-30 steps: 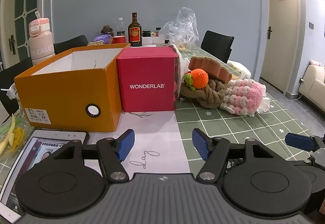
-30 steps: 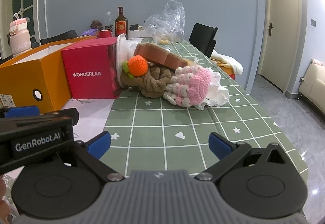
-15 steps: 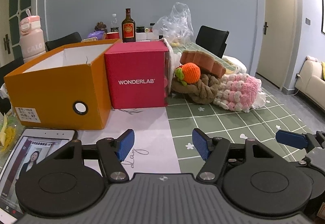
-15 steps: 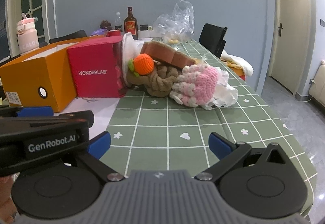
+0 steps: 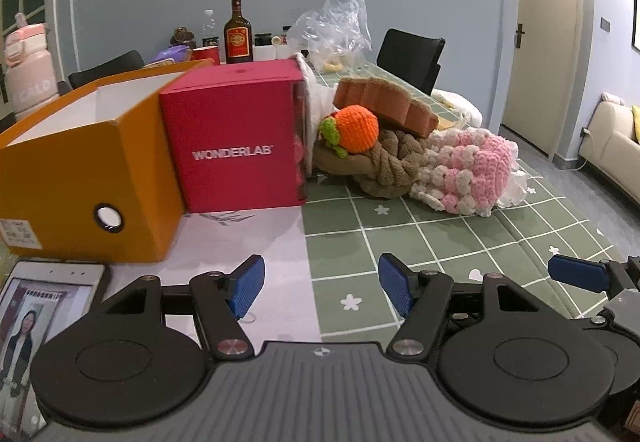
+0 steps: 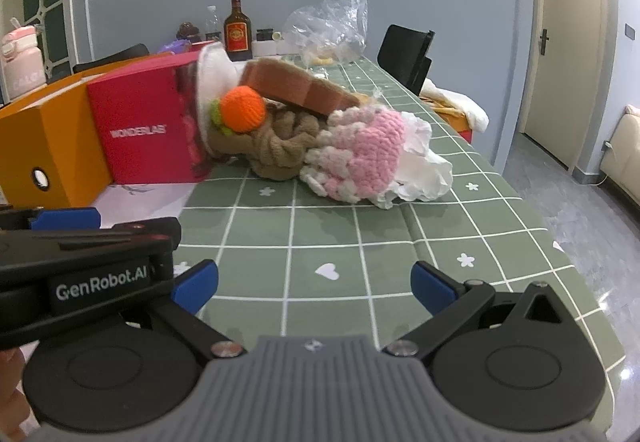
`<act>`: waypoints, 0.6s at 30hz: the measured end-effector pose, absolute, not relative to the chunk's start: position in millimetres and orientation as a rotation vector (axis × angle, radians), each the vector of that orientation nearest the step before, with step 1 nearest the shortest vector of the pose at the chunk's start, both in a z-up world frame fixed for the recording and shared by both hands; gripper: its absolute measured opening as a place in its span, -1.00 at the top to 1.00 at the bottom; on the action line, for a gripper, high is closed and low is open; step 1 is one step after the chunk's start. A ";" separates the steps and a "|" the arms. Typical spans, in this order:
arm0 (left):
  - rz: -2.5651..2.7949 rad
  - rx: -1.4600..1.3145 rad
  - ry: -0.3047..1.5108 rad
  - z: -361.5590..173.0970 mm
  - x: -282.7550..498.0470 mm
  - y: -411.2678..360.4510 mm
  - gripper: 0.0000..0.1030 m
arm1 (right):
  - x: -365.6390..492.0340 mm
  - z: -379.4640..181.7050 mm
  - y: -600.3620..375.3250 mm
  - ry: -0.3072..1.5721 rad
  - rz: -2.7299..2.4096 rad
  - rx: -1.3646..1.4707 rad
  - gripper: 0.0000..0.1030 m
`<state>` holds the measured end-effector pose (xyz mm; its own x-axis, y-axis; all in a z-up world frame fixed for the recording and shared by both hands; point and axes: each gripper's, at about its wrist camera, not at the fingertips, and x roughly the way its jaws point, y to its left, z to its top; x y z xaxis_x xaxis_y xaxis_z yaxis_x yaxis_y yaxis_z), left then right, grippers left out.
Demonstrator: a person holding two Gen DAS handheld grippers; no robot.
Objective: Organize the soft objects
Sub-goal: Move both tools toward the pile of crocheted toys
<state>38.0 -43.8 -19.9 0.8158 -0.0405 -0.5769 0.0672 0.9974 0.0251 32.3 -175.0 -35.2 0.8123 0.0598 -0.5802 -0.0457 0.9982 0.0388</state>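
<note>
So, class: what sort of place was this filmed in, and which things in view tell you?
Probably a home dining room: a long table under a green checked tablecloth, black dining chairs beside it, a brown glass bottle at its far end, and a cream sofa nearby.

Even, soft indoor light; fisheye bends the edges; slight motion blur; floor (image 6: 560,177) shows faint glare at right

My left gripper (image 5: 321,290) hung empty with its jaws apart above the table (image 5: 420,242). Ahead, an orange crochet ball (image 5: 356,129) sat on a brown knotted rope (image 5: 384,165), touching a pink crochet piece (image 5: 468,171), beside the red box (image 5: 236,149) and orange box (image 5: 84,169).
</note>
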 end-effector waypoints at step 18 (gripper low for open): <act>-0.077 0.083 0.621 -37.5 75.2 -48.6 -0.49 | 67.5 -46.1 -180.4 0.630 0.067 -0.047 -0.95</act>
<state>75.2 -48.6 -37.5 0.8106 -0.0468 -0.5837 0.0967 0.9938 0.0545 67.5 -180.4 -46.1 0.8062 0.0484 -0.5896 -0.0772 0.9967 -0.0238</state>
